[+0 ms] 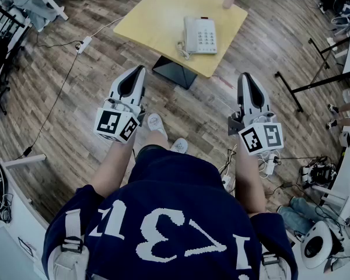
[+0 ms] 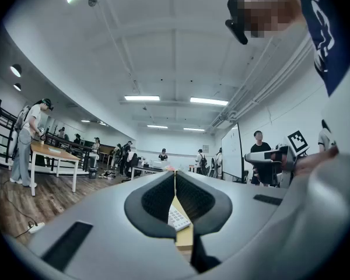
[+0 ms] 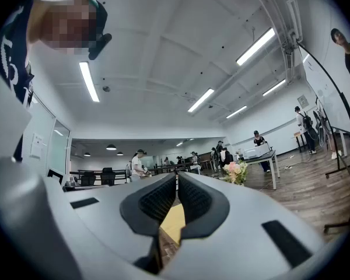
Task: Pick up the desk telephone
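Head view: desk telephone [image 1: 200, 35] sits untouched on yellow bench [image 1: 154, 19], handset cradled. Pressed together, empty & well short of bench: left claw [image 1: 140, 70], right claw [image 1: 245, 76]. Approach, grasp, lift all outstanding.

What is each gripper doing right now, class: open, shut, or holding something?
Left gripper: shut, empty.
Right gripper: shut, empty.
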The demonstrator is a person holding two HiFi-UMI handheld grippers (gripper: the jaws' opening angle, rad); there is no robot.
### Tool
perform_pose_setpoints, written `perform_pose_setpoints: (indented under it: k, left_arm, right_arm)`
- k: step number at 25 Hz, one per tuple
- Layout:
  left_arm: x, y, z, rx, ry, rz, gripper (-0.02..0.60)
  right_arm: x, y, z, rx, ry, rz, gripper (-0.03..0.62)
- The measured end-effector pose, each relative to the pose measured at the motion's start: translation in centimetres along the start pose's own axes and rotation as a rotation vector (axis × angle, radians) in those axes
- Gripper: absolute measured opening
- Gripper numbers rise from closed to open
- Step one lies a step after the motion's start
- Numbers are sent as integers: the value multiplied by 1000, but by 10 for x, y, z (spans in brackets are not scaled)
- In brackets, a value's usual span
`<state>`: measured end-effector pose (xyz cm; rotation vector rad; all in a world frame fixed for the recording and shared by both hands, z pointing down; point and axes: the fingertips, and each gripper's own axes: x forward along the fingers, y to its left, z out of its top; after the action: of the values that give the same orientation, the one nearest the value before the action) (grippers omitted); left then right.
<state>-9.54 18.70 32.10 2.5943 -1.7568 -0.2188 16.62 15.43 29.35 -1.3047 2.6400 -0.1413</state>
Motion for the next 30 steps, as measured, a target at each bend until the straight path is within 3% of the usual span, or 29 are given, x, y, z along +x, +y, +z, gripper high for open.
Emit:
perform_pose_setpoints:
  k: [17, 23, 30]
  left_arm:
    - [49, 19, -9, 2, 16, -10, 20]
    - [117, 48, -11, -18, 6, -40, 20]
    - [224, 106, 6, -14, -36, -130, 20]
  right_arm:
    - [40, -30, -7, 44, 10, -2, 34]
    - [92, -64, 3, 24, -9, -28, 34]
    - [187, -98, 15, -6, -38, -75, 34]
